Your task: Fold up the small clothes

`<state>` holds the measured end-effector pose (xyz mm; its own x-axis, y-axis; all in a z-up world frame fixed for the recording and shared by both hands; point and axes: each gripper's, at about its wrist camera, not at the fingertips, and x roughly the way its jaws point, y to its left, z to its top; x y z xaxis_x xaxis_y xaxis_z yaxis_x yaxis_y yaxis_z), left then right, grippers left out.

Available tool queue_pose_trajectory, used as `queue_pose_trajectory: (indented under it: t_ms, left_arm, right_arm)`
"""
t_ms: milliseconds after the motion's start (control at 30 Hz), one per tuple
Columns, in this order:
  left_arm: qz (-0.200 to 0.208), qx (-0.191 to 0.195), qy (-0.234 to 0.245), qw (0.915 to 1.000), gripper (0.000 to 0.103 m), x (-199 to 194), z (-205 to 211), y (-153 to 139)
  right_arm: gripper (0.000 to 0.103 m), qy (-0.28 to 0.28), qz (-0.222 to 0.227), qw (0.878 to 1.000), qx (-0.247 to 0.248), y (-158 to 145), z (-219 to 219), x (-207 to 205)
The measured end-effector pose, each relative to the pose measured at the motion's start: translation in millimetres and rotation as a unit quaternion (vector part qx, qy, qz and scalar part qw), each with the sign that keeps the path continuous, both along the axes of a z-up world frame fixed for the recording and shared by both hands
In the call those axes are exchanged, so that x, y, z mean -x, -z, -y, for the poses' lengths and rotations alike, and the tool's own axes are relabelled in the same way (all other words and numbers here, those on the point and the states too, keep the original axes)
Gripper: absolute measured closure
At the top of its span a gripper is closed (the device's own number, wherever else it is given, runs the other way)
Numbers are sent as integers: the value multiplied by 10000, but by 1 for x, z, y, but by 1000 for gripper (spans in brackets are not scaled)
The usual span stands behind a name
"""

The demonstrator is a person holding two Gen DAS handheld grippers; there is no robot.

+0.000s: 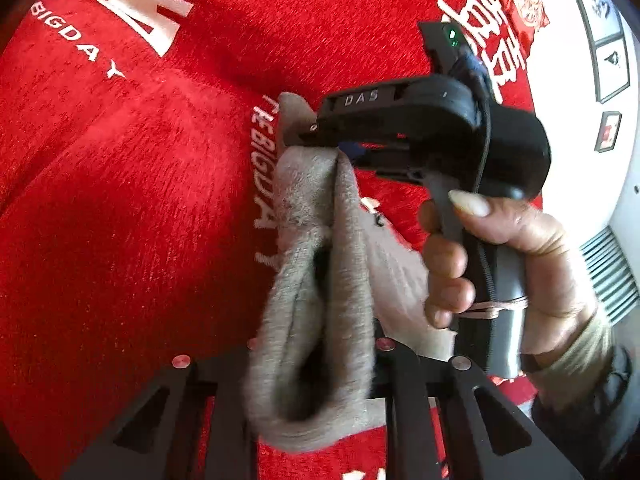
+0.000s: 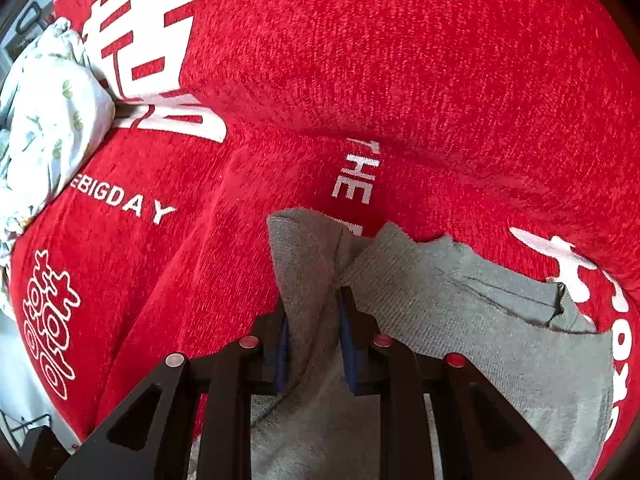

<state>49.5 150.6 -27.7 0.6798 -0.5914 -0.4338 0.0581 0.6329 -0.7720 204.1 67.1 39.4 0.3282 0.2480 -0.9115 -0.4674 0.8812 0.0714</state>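
Grey sock (image 2: 460, 300) pinched at one end by right gripper (image 2: 312, 344), other end clamped in left gripper (image 1: 316, 368), long axis strung between.

There is 1 grey sock (image 1: 316, 280), 1 red blanket (image 1: 120, 200) with white lettering, and 1 floral cloth bundle (image 2: 48, 120) at its edge. 2 grippers show: the left gripper (image 1: 316, 364) and the right gripper (image 2: 314, 344), with 1 hand (image 1: 500, 256) in view. 3 framed pictures (image 1: 600, 40) hang on the wall.
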Motion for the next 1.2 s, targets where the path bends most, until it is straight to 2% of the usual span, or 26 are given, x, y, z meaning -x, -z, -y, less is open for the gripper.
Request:
queue_pose_trajectory:
  t_ms: [133, 300, 433, 600, 700, 900, 1100, 1200]
  left_arm:
    - [167, -157, -50, 9997, 86, 4, 5, -8]
    - [287, -367, -100, 9989, 88, 14, 10, -21]
    - [404, -925, -233, 9946, 90, 24, 25, -38]
    - [548, -1725, -370, 9828, 94, 39, 58, -64]
    - [534, -2218, -463, 9725, 94, 45, 82, -80]
    - [405, -2849, -435, 9567, 94, 48, 142, -101]
    - [360, -3179, -176, 9473, 94, 51, 186, -106]
    - [411, -3288, -62, 9435, 94, 51, 194, -105]
  right_arm:
    - [79, -11, 72, 9999, -145, -4, 3, 1]
    - [80, 35, -65, 9987, -497, -9, 16, -3]
    - [80, 175, -232, 9961, -833, -15, 31, -6]
    - [80, 365, -349, 9909, -1248, -25, 51, -5]
    - [80, 405, -331, 9880, -1453, -35, 64, -3]
    - [80, 463, -317, 9830, -1750, -52, 103, -1]
    - [80, 453, -317, 9789, -1968, -60, 156, -3]
    - [80, 476, -309, 9762, -2093, -61, 182, -2]
